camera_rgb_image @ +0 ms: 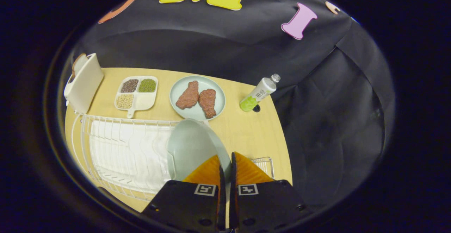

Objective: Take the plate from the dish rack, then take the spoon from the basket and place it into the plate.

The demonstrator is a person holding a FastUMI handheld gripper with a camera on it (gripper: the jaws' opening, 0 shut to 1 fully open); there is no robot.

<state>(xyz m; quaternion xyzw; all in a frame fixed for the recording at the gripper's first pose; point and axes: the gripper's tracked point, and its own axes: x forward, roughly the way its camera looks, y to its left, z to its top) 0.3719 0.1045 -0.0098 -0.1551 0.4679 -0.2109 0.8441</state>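
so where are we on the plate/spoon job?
Done: the gripper has its fingers shut on the rim of the pale green plate, which stands on edge at the end of the white dish rack. In hand: getting the plate off the rack. Left: set it on the table, then fetch the spoon from the wire basket.

My tool has its two fingers pinched on the rim of the pale green plate, smooth with a dull satin sheen. At nine o'clock from it, the white wire dish rack looks like coated metal, thin and slick. The pale wood-look surface is matt with faint grain. At one o'clock, the clear plastic bottle is glossy. The booth's black cloth wall hangs creased and matt.
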